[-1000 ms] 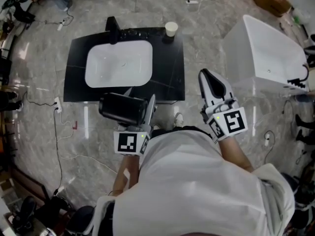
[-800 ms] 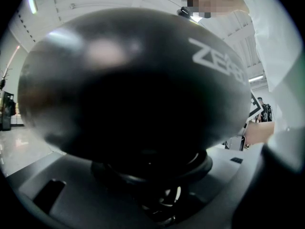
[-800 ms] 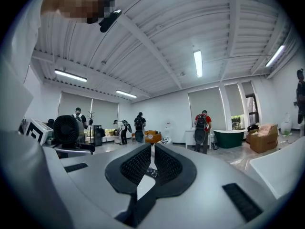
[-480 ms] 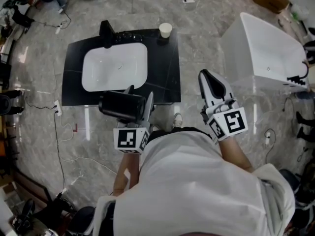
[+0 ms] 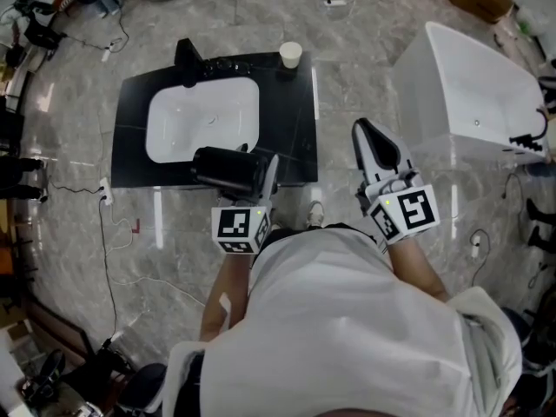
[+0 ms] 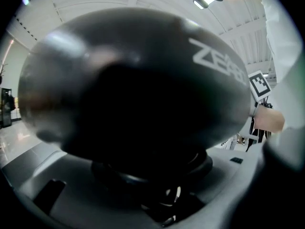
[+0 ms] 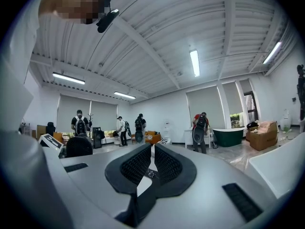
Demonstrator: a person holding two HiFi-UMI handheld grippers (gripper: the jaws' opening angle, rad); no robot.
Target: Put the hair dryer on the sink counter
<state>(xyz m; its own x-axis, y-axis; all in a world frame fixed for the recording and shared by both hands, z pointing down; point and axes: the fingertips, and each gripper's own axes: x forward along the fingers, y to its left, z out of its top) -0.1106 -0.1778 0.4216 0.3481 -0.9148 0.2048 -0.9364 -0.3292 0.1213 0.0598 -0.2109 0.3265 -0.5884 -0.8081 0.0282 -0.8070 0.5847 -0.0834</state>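
Observation:
The black hair dryer is held crosswise in my left gripper, whose jaws are shut on it. It hangs over the front edge of the black sink counter, just before the white basin. In the left gripper view the dryer's dark rounded body fills almost the whole picture and hides the counter. My right gripper is to the right of the counter, over the floor. Its jaws are shut with nothing between them, as the right gripper view also shows.
A paper cup stands at the counter's back right corner and a black faucet at the back left. A white bathtub lies to the right. Cables trail over the marble floor on the left. Several people stand far off in the right gripper view.
My left gripper has carried the hair dryer forward and a little right, from before the counter's front edge to over it. The right gripper has barely shifted.

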